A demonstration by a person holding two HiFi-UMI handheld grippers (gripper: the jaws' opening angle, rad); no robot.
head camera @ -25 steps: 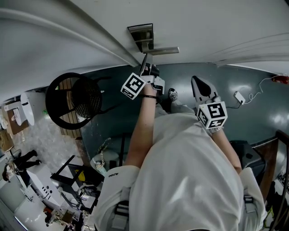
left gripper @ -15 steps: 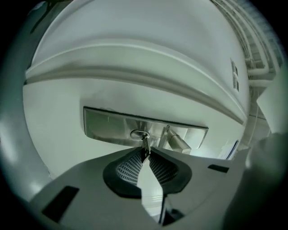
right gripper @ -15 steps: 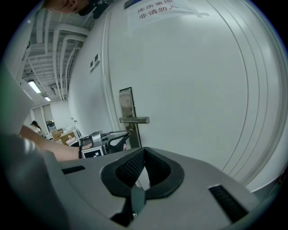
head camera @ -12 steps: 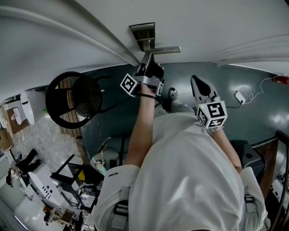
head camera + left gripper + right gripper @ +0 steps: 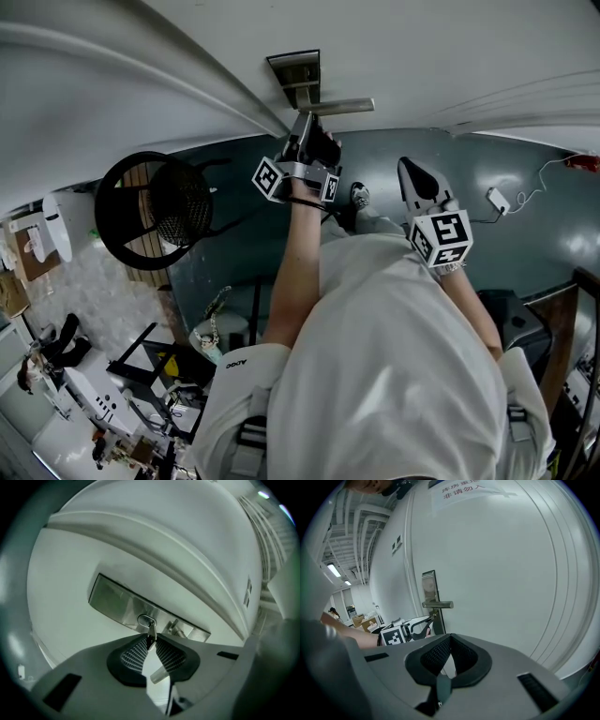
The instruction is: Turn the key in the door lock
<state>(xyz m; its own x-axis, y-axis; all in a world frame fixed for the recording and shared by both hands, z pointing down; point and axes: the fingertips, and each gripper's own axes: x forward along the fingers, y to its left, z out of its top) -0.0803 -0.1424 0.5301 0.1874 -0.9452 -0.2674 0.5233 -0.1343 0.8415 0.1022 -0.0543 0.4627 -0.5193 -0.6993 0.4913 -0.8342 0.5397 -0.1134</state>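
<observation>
The left gripper (image 5: 150, 641) is presented to the lock plate (image 5: 117, 603) of the white door (image 5: 422, 56), where the key (image 5: 150, 631) sits in the cylinder (image 5: 146, 619). Its fingers (image 5: 133, 651) have just been opening with the key between their tips; the pads appear to touch it. To the right of the lever handle (image 5: 339, 106), the right gripper (image 5: 448, 638) is held clear of the door, fingers clenched on nothing.
</observation>
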